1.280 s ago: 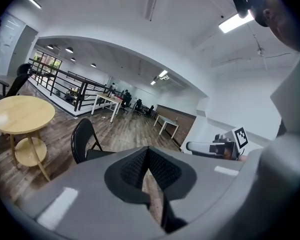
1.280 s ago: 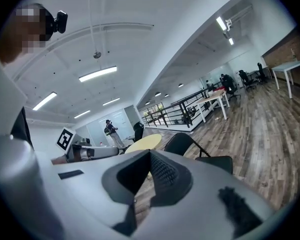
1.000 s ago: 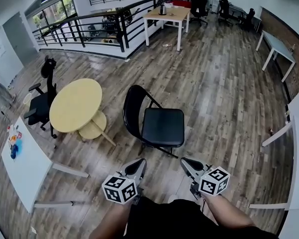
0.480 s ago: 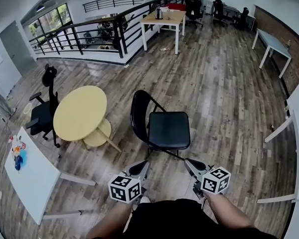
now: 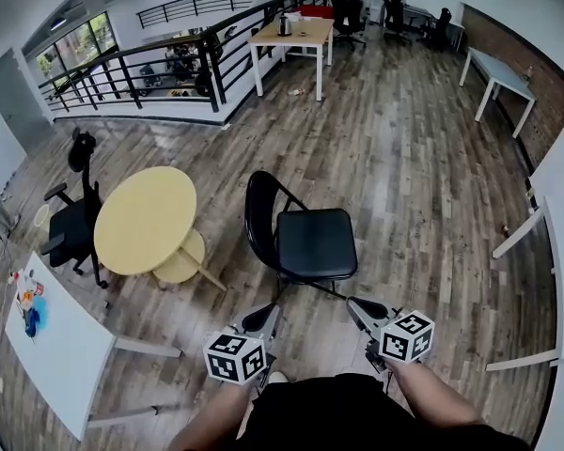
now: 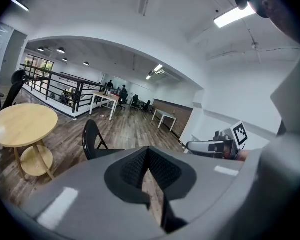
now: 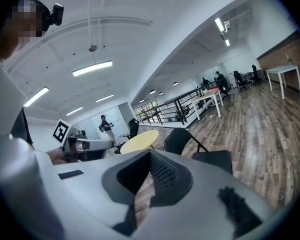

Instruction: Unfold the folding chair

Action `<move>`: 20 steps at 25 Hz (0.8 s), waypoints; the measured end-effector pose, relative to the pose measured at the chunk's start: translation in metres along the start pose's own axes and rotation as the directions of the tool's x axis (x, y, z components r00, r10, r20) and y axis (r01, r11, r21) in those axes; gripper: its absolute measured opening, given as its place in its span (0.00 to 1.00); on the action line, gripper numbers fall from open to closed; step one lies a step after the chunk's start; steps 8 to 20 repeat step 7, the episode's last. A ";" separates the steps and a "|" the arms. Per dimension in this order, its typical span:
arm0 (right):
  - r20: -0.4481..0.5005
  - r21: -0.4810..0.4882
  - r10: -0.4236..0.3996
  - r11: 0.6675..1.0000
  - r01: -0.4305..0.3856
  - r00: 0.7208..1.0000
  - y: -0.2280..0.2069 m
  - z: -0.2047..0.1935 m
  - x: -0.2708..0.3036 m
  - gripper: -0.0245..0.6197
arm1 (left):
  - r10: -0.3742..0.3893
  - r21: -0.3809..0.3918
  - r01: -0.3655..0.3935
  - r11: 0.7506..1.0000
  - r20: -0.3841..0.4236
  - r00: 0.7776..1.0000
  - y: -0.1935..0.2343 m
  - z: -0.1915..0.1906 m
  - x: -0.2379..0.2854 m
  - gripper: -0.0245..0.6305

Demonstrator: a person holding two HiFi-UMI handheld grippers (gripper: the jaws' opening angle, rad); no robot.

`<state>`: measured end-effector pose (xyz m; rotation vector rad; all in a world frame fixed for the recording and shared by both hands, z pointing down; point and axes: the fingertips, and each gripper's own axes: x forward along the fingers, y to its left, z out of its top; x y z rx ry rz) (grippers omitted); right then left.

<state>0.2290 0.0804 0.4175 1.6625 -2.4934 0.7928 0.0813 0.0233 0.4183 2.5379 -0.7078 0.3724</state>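
Both claws have drifted slightly sideways with the person, while the folding chair stays put. It stands just ahead of the left claw and right claw, seat already down (unfolding looks done). Each claw is pinched closed, holding nothing. Best now: confirm the seat lies flat without nudging the legs.

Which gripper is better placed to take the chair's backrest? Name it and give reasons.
Left, probably. In the head view the left gripper lies just below the backrest; the right gripper lies below the seat. Both are shut, empty, touching nothing.
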 end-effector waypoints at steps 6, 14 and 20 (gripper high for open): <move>0.000 -0.024 0.014 1.000 -0.014 1.000 0.013 0.002 0.006 0.05 | -0.002 -0.007 0.002 1.000 -0.012 1.000 0.005 -0.006 -0.003 0.05; -0.002 -0.027 0.016 1.000 -0.016 1.000 0.015 0.002 0.007 0.05 | -0.001 -0.007 0.001 1.000 -0.015 1.000 0.005 -0.007 -0.004 0.05; -0.002 -0.027 0.016 1.000 -0.016 1.000 0.015 0.002 0.007 0.05 | -0.001 -0.007 0.001 1.000 -0.015 1.000 0.005 -0.007 -0.004 0.05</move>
